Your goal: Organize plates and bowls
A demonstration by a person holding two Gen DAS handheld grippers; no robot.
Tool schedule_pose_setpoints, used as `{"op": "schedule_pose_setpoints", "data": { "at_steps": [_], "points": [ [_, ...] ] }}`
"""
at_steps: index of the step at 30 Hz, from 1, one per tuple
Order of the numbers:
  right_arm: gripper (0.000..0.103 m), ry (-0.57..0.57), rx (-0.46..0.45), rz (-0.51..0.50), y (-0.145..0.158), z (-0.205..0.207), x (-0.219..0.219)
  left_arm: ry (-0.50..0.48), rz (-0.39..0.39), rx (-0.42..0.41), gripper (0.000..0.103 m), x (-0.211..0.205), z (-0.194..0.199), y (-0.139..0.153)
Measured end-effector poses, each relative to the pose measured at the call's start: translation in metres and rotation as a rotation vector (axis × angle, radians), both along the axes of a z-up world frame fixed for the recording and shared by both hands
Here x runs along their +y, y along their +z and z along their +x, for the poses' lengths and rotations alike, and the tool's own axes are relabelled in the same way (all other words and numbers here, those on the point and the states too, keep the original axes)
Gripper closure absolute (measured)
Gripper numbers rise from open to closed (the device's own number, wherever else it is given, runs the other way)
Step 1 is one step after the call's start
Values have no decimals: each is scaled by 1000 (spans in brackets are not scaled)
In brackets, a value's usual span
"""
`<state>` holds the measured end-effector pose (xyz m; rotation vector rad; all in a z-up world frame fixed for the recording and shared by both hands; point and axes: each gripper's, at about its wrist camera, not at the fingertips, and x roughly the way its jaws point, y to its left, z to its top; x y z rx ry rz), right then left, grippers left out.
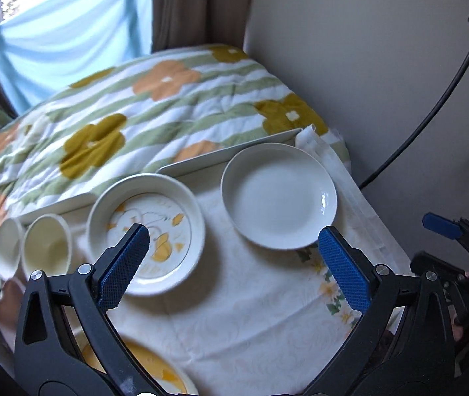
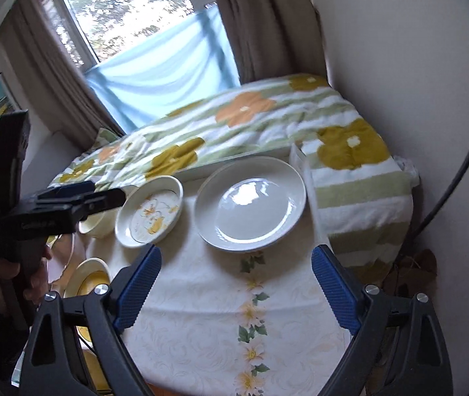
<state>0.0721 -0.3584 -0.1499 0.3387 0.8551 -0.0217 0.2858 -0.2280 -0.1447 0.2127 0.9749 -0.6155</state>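
A plain white plate (image 1: 279, 196) (image 2: 251, 203) lies at the far right of the cloth-covered table. A white dish with yellow pear pattern (image 1: 147, 232) (image 2: 150, 211) lies to its left. Two cream bowls (image 1: 48, 246) stand further left. A yellow-rimmed plate (image 1: 155, 368) (image 2: 87, 279) lies near the front left. My left gripper (image 1: 234, 250) is open and empty, hovering above the table between the patterned dish and the white plate. My right gripper (image 2: 236, 270) is open and empty, just in front of the white plate.
A white tray (image 1: 228, 155) (image 2: 234, 163) runs along the table's far edge against a flowered quilt (image 1: 119, 115). The wall (image 1: 366, 49) and a black cable (image 1: 432, 105) are at the right. The tablecloth (image 2: 251, 330) has a daisy strip.
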Motion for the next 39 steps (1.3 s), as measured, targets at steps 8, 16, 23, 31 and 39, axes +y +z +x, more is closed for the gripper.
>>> {"op": "schedule_pose_setpoints", "data": {
  "at_steps": [8, 16, 23, 31, 39],
  "points": [
    [12, -177, 123, 136, -42, 36, -27, -157, -3, 167, 3, -40, 77, -62],
    [32, -310, 218, 243, -94, 72, -37, -254, 79, 277, 40, -71, 128, -127],
    [38, -394, 254, 211, -113, 84, -43, -298, 80, 315, 49, -80, 146, -148],
    [82, -390, 264, 211, -123, 93, -45, -341, 72, 303, 84, -85, 149, -150],
    [86, -378, 273, 197, -123, 95, -46, -388, 114, 252, 86, -92, 138, -149]
  ]
}}
